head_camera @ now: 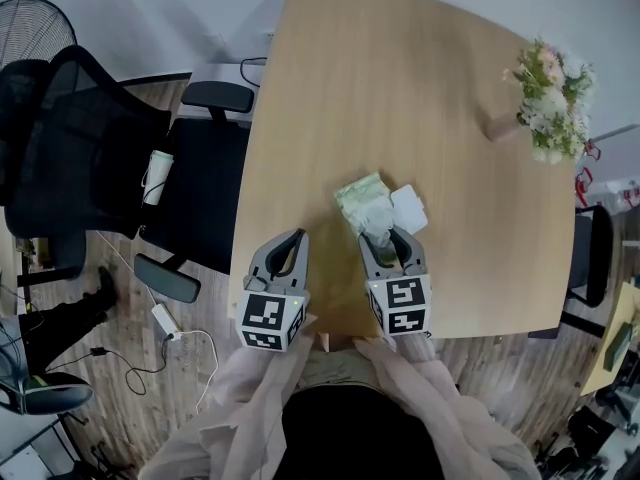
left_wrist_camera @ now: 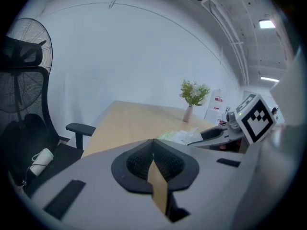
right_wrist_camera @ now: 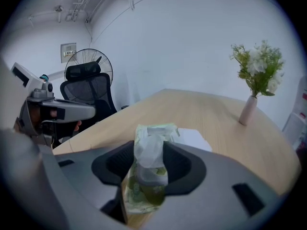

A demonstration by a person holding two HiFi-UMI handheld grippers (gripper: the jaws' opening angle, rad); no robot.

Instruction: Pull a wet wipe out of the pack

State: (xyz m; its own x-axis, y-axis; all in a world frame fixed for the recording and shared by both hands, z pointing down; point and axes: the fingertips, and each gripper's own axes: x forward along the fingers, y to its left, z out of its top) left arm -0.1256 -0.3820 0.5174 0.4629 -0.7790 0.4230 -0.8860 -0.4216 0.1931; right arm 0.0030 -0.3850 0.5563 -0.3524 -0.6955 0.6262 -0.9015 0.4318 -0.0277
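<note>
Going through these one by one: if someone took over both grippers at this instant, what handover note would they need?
Left gripper: jaws together, empty, over the near table edge, clear of the pack.
Right gripper: jaws apart on either side of the wipe tuft that sticks up from the wet wipe pack; no clear pinch.
Pack: lies on the table just ahead of the right gripper, with a white sheet beside it.
Done: tuft exposed, right gripper lined up on it.
To do: close on the tuft and pull the wipe free; the left gripper could probably steady the pack.
</note>
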